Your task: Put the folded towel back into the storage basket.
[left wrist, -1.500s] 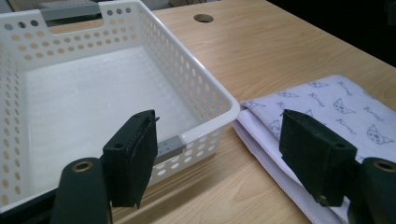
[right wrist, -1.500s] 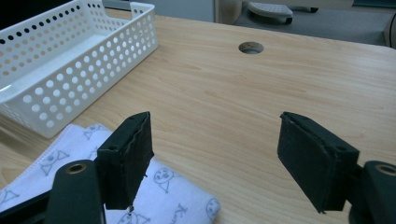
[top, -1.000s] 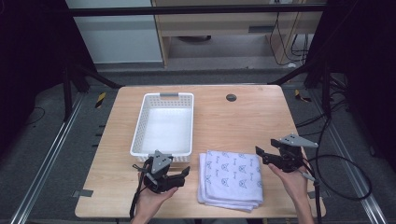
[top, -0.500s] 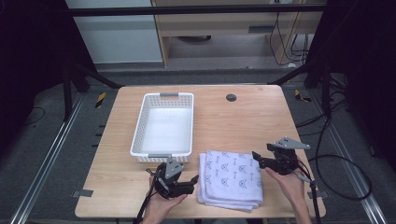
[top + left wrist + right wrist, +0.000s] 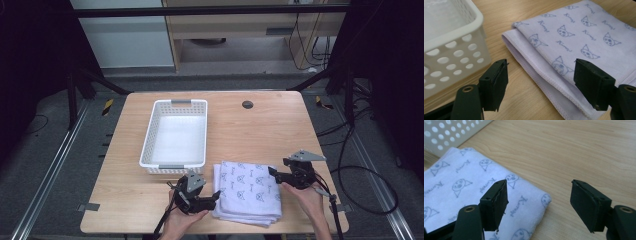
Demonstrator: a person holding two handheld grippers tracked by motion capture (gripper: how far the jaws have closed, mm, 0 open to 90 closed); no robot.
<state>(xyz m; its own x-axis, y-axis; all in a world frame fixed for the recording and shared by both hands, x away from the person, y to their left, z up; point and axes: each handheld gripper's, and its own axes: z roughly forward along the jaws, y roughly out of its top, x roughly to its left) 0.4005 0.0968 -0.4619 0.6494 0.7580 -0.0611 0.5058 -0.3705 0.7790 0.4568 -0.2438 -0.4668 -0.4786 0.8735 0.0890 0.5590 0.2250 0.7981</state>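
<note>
A folded pale lilac towel (image 5: 248, 191) printed with small cat faces lies near the table's front edge, right of centre. My left gripper (image 5: 214, 198) is open at the towel's left edge; in the left gripper view its jaws straddle the towel's (image 5: 579, 40) folded left border, one jaw over bare wood. My right gripper (image 5: 272, 172) is open at the towel's right edge. In the right gripper view one jaw hovers over the towel's (image 5: 461, 185) corner and the other over bare wood. Neither holds anything.
A white perforated plastic basket (image 5: 148, 142), empty, stands just behind the left gripper; its wall (image 5: 451, 47) is close beside the left jaw. A dark round grommet (image 5: 247, 104) sits near the table's far edge. Cables trail off the table's right side.
The left gripper has moved right and forward to the towel's left edge. The right gripper has dropped slightly and closed in on the towel's right edge.
</note>
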